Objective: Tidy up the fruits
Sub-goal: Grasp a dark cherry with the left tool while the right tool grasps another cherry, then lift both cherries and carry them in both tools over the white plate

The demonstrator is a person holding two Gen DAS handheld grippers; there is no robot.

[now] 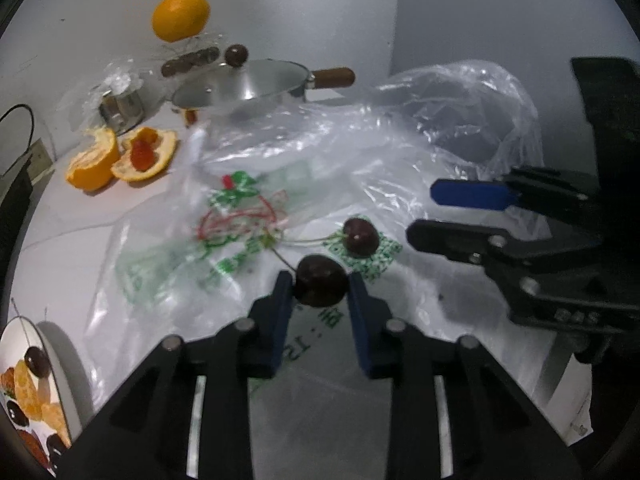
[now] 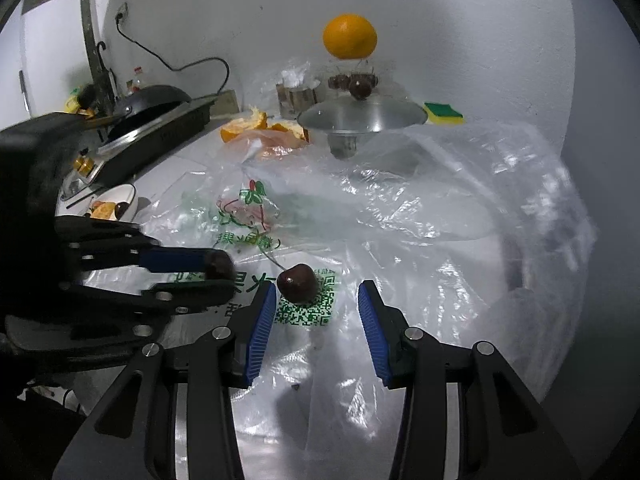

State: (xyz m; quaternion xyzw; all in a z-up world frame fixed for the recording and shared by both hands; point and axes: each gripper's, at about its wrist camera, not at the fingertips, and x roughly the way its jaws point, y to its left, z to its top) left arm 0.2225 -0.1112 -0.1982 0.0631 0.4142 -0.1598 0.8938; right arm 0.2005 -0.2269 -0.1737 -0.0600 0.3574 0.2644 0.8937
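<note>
My left gripper [image 1: 320,288] is shut on a dark cherry [image 1: 321,281] just above the printed plastic bag [image 1: 240,216]; it also shows in the right wrist view [image 2: 218,266]. A second cherry [image 1: 360,237] lies on the bag beyond it. My right gripper [image 2: 317,300] is open, and this second cherry [image 2: 298,282] sits near its left finger. In the left wrist view the right gripper [image 1: 424,214] comes in from the right, open. A white bowl [image 1: 60,360] at the lower left holds orange segments and cherries.
A whole orange [image 1: 181,15] and more cherries sit on a stand at the back. Orange peel [image 1: 120,158] lies at the left. A steel pan lid [image 1: 244,84], a crumpled clear bag [image 1: 460,112], a sponge [image 2: 443,113] and a black stove [image 2: 152,128] are around.
</note>
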